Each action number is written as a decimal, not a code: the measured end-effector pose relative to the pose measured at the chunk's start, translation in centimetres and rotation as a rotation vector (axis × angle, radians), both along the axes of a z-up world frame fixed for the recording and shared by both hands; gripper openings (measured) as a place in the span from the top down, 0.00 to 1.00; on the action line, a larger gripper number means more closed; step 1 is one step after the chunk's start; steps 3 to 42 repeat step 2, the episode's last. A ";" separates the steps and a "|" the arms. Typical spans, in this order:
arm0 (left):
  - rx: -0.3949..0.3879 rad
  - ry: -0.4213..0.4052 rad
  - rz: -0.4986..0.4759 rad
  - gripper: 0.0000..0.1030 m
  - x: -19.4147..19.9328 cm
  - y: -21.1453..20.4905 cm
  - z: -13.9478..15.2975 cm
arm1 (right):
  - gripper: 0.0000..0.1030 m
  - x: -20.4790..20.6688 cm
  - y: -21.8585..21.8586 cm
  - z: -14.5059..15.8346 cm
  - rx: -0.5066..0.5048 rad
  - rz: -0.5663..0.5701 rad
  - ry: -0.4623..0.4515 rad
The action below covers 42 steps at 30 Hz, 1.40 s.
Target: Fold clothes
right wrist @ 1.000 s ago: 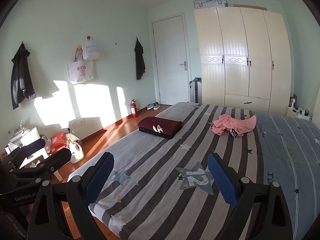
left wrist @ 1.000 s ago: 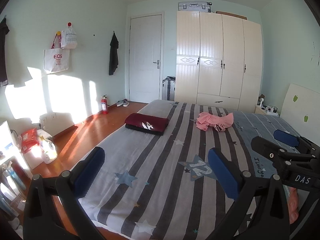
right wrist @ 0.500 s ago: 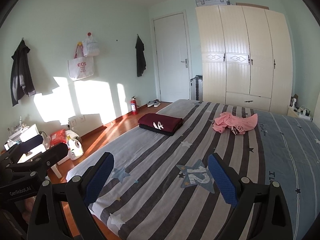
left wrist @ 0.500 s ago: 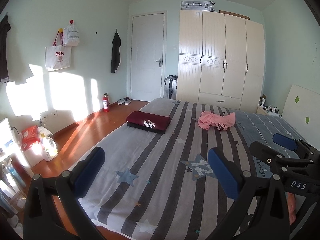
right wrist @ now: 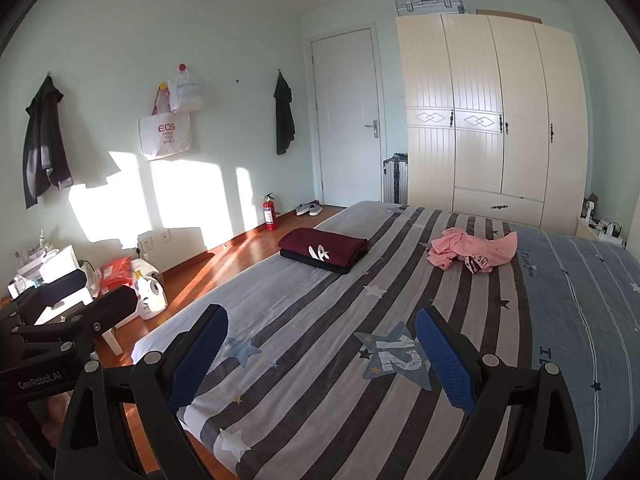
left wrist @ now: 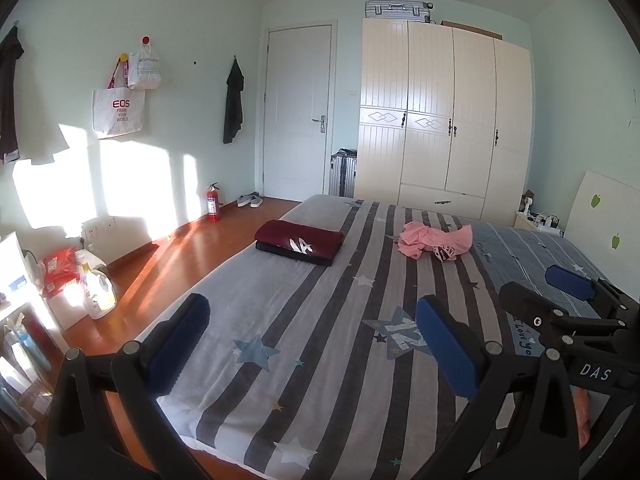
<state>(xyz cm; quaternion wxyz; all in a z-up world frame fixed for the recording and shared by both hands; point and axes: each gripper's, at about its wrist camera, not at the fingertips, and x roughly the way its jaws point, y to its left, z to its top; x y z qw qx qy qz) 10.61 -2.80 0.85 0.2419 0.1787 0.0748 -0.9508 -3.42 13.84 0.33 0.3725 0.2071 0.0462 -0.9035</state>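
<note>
Item 1, left tool [left wrist: 312,344]: hovering above the near end of the bed [left wrist: 304,320], blue pads standing wide apart, gripping nothing.

Item 2, right tool [right wrist: 322,350]: hovering alongside at like height, pads likewise spread wide and gripping nothing. It is showing at the right edge of the left wrist view, so the two tools are sitting just beside each other.

Item 3, pink garment [right wrist: 474,254]: lying crumpled and unfolded on the striped cover toward the far end of the bed, well apart from both tools. It is sitting ahead and slightly right of each tool's line of sight; its longer spread is running across the bed, left to right. The right tool appears to be the nearer one, though only by a little.

Item 4, maroon garment [right wrist: 322,250]: already lying folded in a neat stack near the left edge of the bed, ahead and slightly left, apart from the pink one.

Judgement: one piece is looking finished and the pink piece is waiting; the coming move is calling for a long forward reach to the far end.
</note>
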 end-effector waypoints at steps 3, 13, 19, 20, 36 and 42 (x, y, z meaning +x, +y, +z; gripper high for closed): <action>0.001 0.000 0.000 0.01 0.0 0.1 0.0 | 0.10 0.0 0.0 -0.1 0.001 0.000 0.000; 0.001 0.000 0.000 0.01 0.0 0.1 0.0 | 0.10 0.0 0.0 -0.1 0.001 0.000 0.000; 0.001 0.000 0.000 0.01 0.0 0.1 0.0 | 0.10 0.0 0.0 -0.1 0.001 0.000 0.000; 0.001 0.000 0.000 0.01 0.0 0.1 0.0 | 0.10 0.0 0.0 -0.1 0.001 0.000 0.000; 0.001 0.000 0.000 0.01 0.0 0.1 0.0 | 0.10 0.0 0.0 -0.1 0.001 0.000 0.000; 0.001 0.000 0.000 0.01 0.0 0.1 0.0 | 0.10 0.0 0.0 -0.1 0.001 0.000 0.000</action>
